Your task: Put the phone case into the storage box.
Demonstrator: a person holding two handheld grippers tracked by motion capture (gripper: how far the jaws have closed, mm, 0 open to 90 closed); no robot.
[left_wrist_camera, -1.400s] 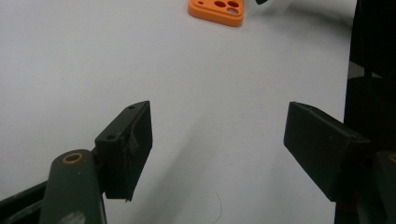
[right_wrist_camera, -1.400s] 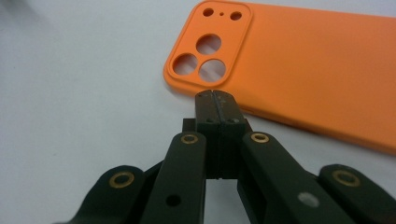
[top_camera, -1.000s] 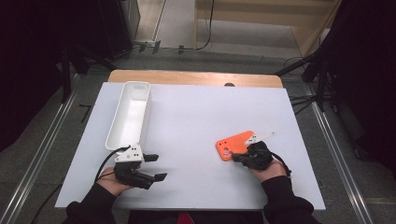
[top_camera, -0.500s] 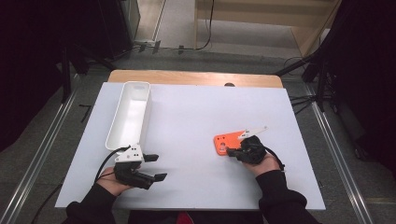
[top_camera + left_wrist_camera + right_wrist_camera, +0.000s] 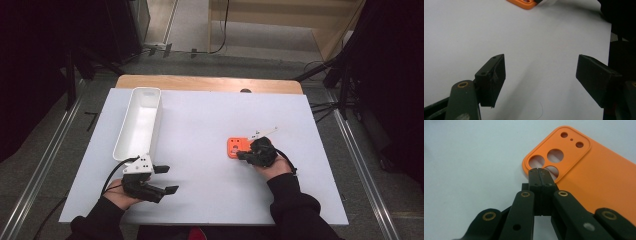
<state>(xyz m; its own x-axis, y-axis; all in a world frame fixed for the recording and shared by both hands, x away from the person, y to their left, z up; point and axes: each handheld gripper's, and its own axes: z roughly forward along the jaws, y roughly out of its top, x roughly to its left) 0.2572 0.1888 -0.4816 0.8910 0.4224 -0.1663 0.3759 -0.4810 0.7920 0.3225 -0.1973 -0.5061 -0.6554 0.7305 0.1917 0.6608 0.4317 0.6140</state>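
At the near left of the white bench (image 5: 210,125), just below the long white tray (image 5: 139,122), the left gripper (image 5: 165,179) rests with its jaws wide apart and nothing between them. To the right, the right gripper (image 5: 538,171) has its jaws pressed together over the camera-cutout corner of the orange phone case (image 5: 596,170), which lies flat and shows no readable writing.

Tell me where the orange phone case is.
In the high view, the orange phone case lies flat on the table's right half, under the right gripper, far from the white tray.

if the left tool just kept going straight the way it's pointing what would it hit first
Mostly bare white table. The open left tool points across it toward the orange phone case and the right hand beside it; the case looks first in line, though depth is unclear.
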